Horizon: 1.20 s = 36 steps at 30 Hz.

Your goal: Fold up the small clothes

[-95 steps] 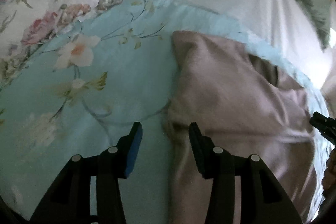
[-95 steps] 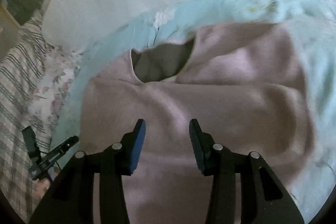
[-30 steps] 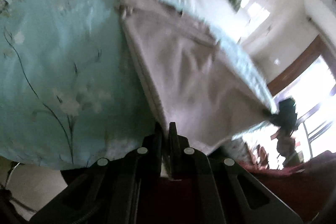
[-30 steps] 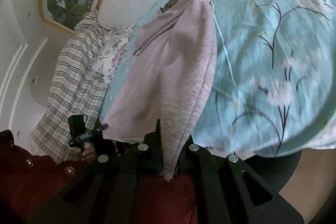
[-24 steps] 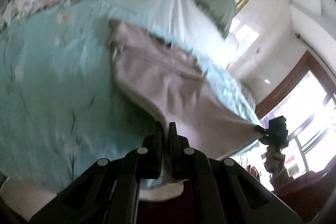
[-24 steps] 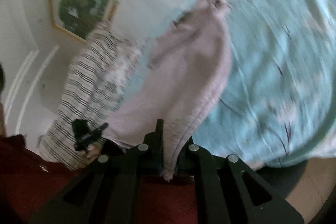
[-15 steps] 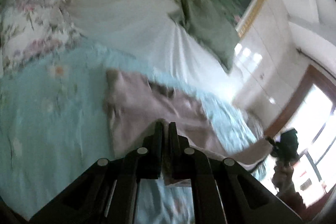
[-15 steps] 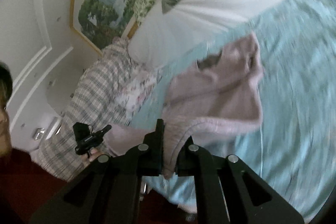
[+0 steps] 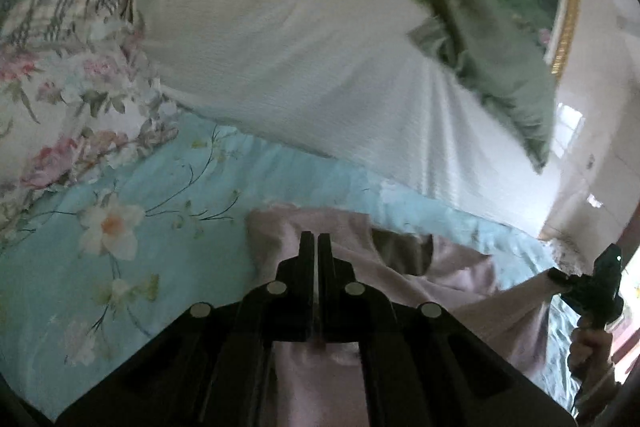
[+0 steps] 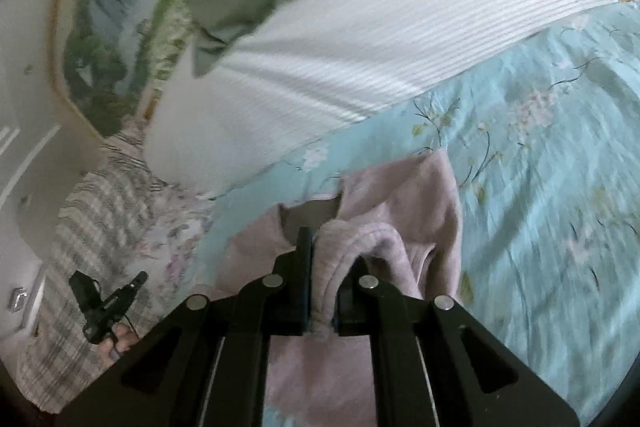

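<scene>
Both the left gripper [image 9: 318,247] and the right gripper [image 10: 320,251] pinch the hem of the pink garment [image 9: 400,287], low centre on the blue floral bedspread [image 9: 120,267], mid-fold; next, I judge, lay the hem over the neckline and release.

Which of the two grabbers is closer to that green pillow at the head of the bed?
Hard to call. The left gripper and right gripper each clamp the pink garment, low on the blue sheet, both well short of the green pillow.
</scene>
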Available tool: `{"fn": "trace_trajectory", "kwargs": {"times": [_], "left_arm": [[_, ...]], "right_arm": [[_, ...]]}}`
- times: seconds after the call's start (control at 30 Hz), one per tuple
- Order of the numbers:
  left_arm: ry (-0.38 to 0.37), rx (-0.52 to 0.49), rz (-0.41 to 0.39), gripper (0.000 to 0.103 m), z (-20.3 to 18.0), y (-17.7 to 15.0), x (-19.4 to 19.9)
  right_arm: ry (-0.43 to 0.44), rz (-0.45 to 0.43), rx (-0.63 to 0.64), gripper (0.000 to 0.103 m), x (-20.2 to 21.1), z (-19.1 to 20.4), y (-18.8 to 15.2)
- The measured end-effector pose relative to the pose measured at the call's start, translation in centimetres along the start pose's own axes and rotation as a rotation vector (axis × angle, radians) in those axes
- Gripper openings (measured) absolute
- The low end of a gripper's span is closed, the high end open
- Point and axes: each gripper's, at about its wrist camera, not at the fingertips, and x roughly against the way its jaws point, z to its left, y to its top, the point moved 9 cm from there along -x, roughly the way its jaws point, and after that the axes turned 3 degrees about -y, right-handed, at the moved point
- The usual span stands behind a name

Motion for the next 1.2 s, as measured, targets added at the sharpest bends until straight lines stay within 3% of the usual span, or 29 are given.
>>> {"fn": "trace_trajectory", "kwargs": {"times": [0.03, 0.1, 0.2, 0.27, 0.33, 0.4, 0.53, 0.63, 0.77, 0.8, 0.83, 0.87, 1.0, 1.2], "left_arm": [[0.015, 0.01, 0.023, 0.0, 0.7, 0.0, -1.5], [-0.027, 0.014, 0.066, 0.0, 1.1, -0.5, -3.0], [-0.084, -0.067, 0.125, 0.002, -0.1, -2.1, -4.1], [-0.111, -0.099, 0.199, 0.02, -0.5, -3.7, -4.6], [-0.15, -0.085, 0.22, 0.048, -0.7, -4.7, -3.9], [-0.187, -0.063, 0.234, 0.064, -1.0, -5.2, -2.7], [-0.26, 0.089, 0.32, 0.074, -0.9, -6.0, -1.7], [-0.285, 0.177, 0.398, 0.074, -1.0, -6.4, -3.1], [-0.252, 0.261, 0.485, 0.071, -0.9, -7.7, -6.4], [-0.233, 0.271, 0.511, 0.058, -0.7, -8.3, -7.3], [-0.225, 0.278, 0.532, 0.022, -0.6, -8.9, -8.0], [-0.226, 0.284, 0.553, 0.004, -0.6, -9.4, -8.5], [-0.229, 0.266, 0.456, 0.006, -0.3, -8.9, -6.6], [-0.242, 0.253, 0.215, 0.005, -1.1, -1.8, -1.9]], "right_arm": [[-0.011, 0.012, 0.006, 0.009, -0.9, -0.4, 0.2], [-0.037, 0.039, 0.023, 0.009, -2.8, -0.9, 0.5], [-0.019, 0.057, 0.028, 0.009, -3.7, -0.7, 0.6], [-0.001, 0.063, 0.037, 0.009, -3.6, -0.3, 0.4], [0.004, 0.07, 0.04, 0.009, -3.4, -0.2, 0.2], [0.012, 0.079, 0.038, 0.009, -3.2, 0.0, -0.1], [0.023, 0.096, 0.063, 0.009, -2.8, 0.8, -1.1], [0.023, 0.099, 0.092, 0.009, -2.4, 1.5, -1.6], [0.03, 0.098, 0.107, 0.009, -2.0, 2.3, -1.9], [0.03, 0.097, 0.11, 0.009, -1.8, 2.4, -2.0], [0.031, 0.096, 0.11, 0.009, -1.6, 2.5, -2.1], [0.032, 0.095, 0.109, 0.009, -1.4, 2.5, -2.1], [0.038, 0.074, 0.115, 0.009, 0.3, 3.0, -2.0], [0.062, 0.014, 0.079, 0.009, 1.6, 2.7, 0.4]]}}
